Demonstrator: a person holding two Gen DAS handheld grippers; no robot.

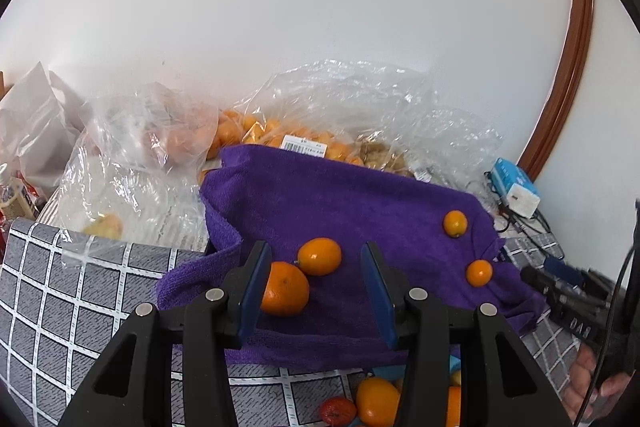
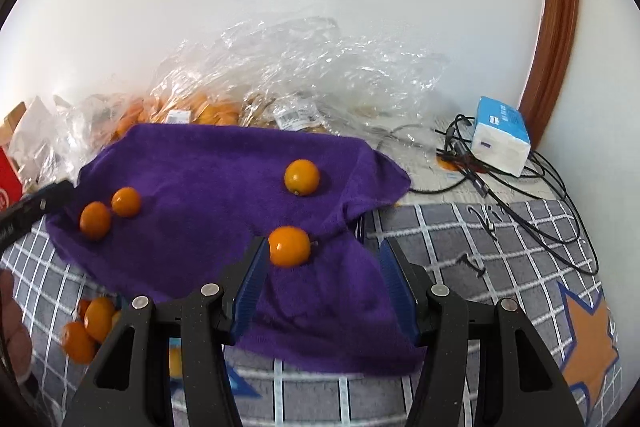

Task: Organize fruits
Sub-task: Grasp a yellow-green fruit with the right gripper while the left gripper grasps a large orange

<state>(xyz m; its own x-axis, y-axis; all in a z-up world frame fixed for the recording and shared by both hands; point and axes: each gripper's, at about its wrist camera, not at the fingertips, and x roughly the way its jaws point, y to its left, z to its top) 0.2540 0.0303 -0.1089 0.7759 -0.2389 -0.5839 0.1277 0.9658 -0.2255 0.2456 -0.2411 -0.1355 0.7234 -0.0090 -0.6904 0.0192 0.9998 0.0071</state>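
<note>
Four small round orange fruits lie on a rumpled purple terry towel point(image 2: 208, 163) spread over a grey grid-patterned cloth point(image 2: 500, 239). In the left wrist view, the left gripper point(image 1: 316, 291) stands wide, its left blue pad just beside the largest orange point(image 1: 285, 289), with an oval one point(image 1: 320, 255) between the fingers further up. In the right wrist view, the right gripper point(image 2: 325, 291) is also wide, holding nothing; one orange point(image 2: 289, 246) sits near its left pad. Clear crinkled plastic bags of fruit point(image 2: 224, 95) fill the upper middle.

four oranges point(image 2: 301, 177) on one purple towel point(image 2: 208, 163).
</note>
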